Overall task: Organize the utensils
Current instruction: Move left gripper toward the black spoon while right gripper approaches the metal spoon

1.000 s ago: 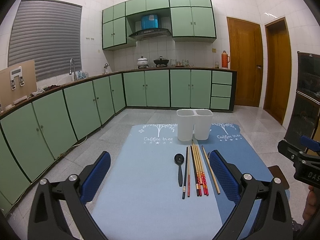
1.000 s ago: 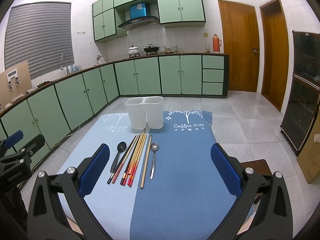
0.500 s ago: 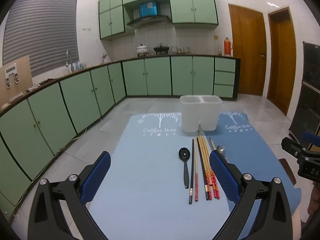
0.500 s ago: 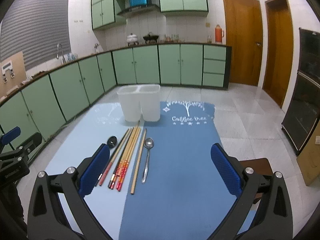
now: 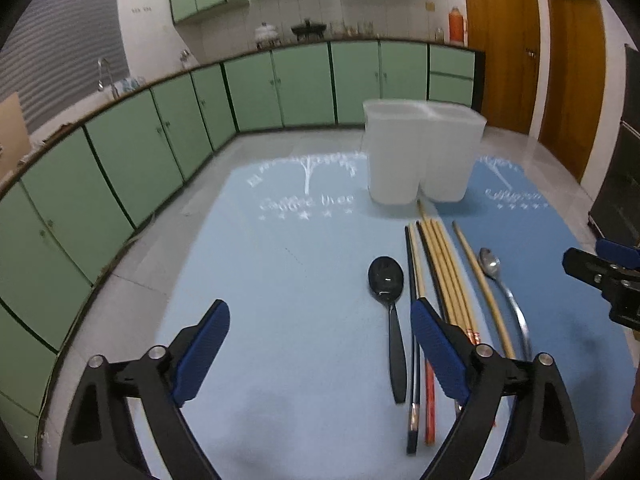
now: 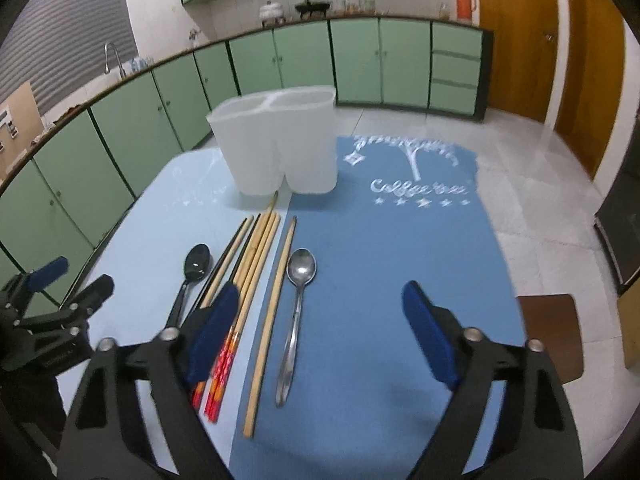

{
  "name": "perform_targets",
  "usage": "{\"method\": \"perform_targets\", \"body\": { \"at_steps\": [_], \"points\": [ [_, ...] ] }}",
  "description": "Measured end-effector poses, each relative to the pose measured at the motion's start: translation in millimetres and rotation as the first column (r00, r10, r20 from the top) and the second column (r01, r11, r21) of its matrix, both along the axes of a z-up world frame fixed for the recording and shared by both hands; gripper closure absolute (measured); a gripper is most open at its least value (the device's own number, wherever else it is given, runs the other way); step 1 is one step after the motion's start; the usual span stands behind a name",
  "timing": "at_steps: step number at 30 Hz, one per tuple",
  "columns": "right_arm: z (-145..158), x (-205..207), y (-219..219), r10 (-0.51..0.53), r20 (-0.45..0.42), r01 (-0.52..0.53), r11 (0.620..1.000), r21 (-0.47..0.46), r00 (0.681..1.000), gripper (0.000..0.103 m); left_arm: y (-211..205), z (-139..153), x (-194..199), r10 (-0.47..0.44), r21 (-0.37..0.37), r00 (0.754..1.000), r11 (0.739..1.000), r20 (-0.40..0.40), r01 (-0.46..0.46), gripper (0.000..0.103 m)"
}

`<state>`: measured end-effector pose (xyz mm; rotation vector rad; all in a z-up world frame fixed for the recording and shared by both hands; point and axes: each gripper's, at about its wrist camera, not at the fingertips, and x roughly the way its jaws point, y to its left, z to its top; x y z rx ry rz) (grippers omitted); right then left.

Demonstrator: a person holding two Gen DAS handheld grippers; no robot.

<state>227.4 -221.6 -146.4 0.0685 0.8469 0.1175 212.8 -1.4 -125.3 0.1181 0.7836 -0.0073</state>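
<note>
Worktop covered by two cloth mats side by side: pale blue mat (image 5: 280,280) on the left, darker blue mat (image 6: 400,260) on the right. White plastic two-compartment holder (image 6: 280,148) upright at the far end, straddling the seam. Nearer, in a row: black plastic spoon (image 5: 390,300), bundle of wooden and red-ended chopsticks (image 6: 248,280), steel spoon (image 6: 298,304). Left claw (image 5: 320,350) and right claw (image 6: 316,336) released, closing slowly, gripping nothing. Beyond, green kitchen cabinets (image 5: 160,140), white-tiled walls, brown wooden doors (image 6: 520,40), grey tiled floor.
</note>
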Motion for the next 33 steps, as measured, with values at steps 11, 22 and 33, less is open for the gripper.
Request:
{"method": "perform_targets", "body": {
  "at_steps": [11, 22, 33],
  "points": [
    [-61.2, 53.7, 8.7, 0.045, -0.177, -0.049, 0.999, -0.016, 0.983, 0.04, -2.3, -38.9, 47.7, 0.003, -0.001, 0.994, 1.0, -0.105, -0.003, 0.014],
    [-71.0, 75.0, 23.4, 0.06, -0.159, -0.078, 0.991, -0.111, 0.985, 0.04, -14.7, -60.1, 80.2, -0.023, -0.013, 0.987, 1.0, -0.158, 0.022, 0.014],
    [-72.5, 89.1, 29.9, 0.05, -0.133, -0.068, 0.989, -0.132, 0.99, 0.043, -20.1, -71.7, 102.5, -0.03, -0.023, 0.984, 0.999, -0.178, 0.026, 0.013]
  ]
}}
